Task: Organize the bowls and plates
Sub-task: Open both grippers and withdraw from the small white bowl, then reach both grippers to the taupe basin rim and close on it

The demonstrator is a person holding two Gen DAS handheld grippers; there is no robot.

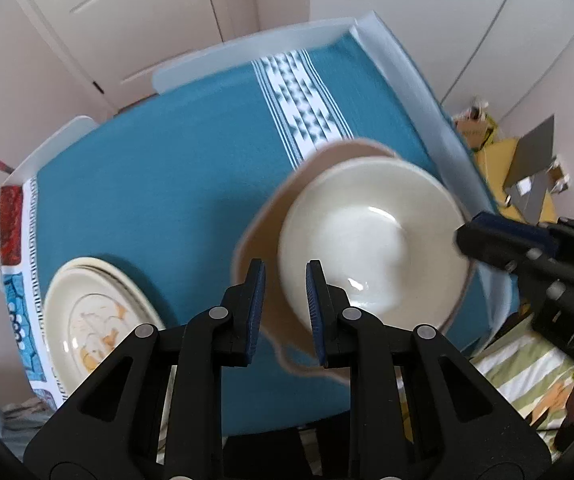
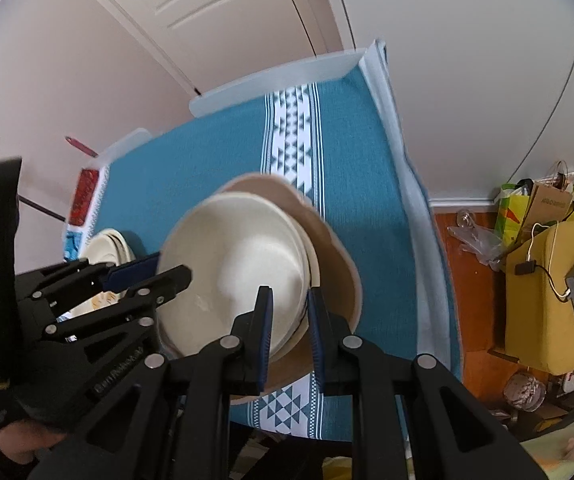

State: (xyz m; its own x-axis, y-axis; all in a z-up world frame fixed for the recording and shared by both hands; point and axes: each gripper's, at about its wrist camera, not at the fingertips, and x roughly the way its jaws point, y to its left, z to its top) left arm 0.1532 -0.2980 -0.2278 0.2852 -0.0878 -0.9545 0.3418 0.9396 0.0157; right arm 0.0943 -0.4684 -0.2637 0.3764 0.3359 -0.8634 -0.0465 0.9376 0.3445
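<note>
A cream bowl (image 1: 371,248) sits on a tan scalloped mat (image 1: 263,240) on the teal tablecloth; it looks stacked on another bowl in the right wrist view (image 2: 231,264). My left gripper (image 1: 285,304) is open, its fingers on either side of the bowl's near-left rim; it also shows in the right wrist view (image 2: 159,270). My right gripper (image 2: 289,332) is open around the bowl's right rim, and shows at the right in the left wrist view (image 1: 487,236). A stack of cream patterned plates (image 1: 95,320) lies at the table's left.
The table (image 1: 191,152) has a clear plastic rim along its far and right edges. A red-and-blue patterned cloth (image 1: 11,224) lies at the left edge. Right of the table are a yellow box (image 2: 543,296), bags and floor clutter.
</note>
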